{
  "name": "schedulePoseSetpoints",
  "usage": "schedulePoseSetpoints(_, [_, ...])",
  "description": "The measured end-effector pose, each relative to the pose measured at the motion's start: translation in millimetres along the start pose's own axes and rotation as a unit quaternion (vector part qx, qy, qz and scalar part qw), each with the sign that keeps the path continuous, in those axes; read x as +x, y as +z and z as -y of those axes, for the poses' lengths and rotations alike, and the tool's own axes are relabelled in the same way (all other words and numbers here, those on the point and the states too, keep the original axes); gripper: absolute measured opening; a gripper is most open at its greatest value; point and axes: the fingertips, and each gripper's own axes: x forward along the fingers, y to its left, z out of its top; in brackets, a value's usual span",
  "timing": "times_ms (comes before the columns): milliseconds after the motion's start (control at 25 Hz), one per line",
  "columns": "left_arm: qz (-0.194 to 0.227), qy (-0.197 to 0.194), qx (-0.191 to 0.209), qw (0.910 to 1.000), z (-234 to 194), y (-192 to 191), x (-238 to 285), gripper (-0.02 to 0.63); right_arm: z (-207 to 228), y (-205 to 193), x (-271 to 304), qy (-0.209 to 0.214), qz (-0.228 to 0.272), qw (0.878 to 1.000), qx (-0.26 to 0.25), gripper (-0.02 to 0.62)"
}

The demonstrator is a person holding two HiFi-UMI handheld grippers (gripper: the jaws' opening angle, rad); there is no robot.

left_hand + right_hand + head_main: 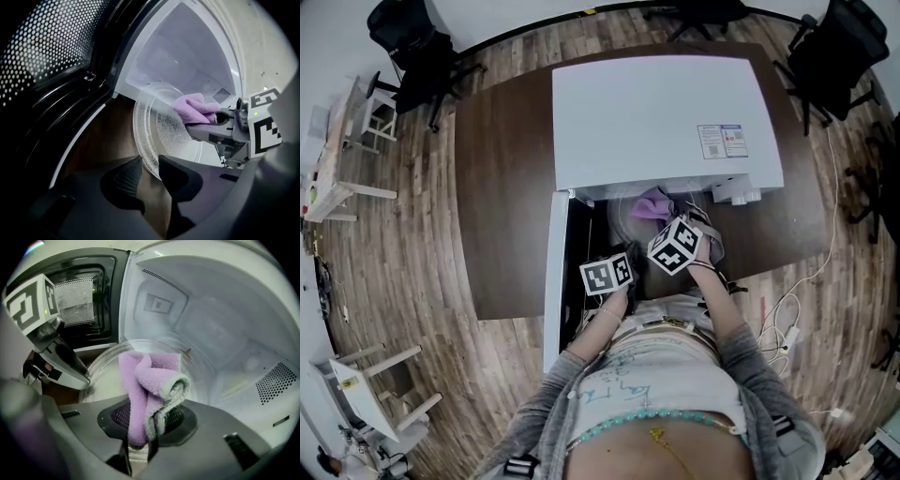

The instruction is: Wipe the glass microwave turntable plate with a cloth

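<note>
At the open mouth of the microwave [666,112], a glass plate [161,133] meets the cloth [150,376].
Low in the left gripper view, the left gripper [149,159] clamps the plate's near rim. Up and right, the right gripper [146,420] pinches the folded purple cloth, which lies on the glass face straight ahead of its jaws, the white cavity beyond.

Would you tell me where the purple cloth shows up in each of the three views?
Head view: purple cloth at centre, inside the microwave mouth.
Left gripper view: right of centre, against the glass plate.
Right gripper view: centre, pinched in the right tool.
Shared landmark: the glass plate.
</note>
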Motion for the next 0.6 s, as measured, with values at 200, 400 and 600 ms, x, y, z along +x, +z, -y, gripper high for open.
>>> schedulePoseSetpoints(200, [-0.001, -0.001, -0.002, 1.0, -0.3, 0.0, -0.8, 0.117, -2.6, -7.8, -2.6, 0.005, -0.007, 1.0, 0.004, 0.114])
schedulePoseSetpoints(400, [0.001, -0.004, -0.003, 1.0, -0.4, 0.0, 0.4, 0.117, -8.1, -14.1, -3.1, 0.011, -0.012, 1.0, 0.0, 0.114])
schedulePoseSetpoints(600, [0.001, -0.005, -0.003, 1.0, -0.3, 0.6, 1.1, 0.117, -16.7, -14.6, -3.2, 0.018, -0.016, 1.0, -0.016, 0.114])
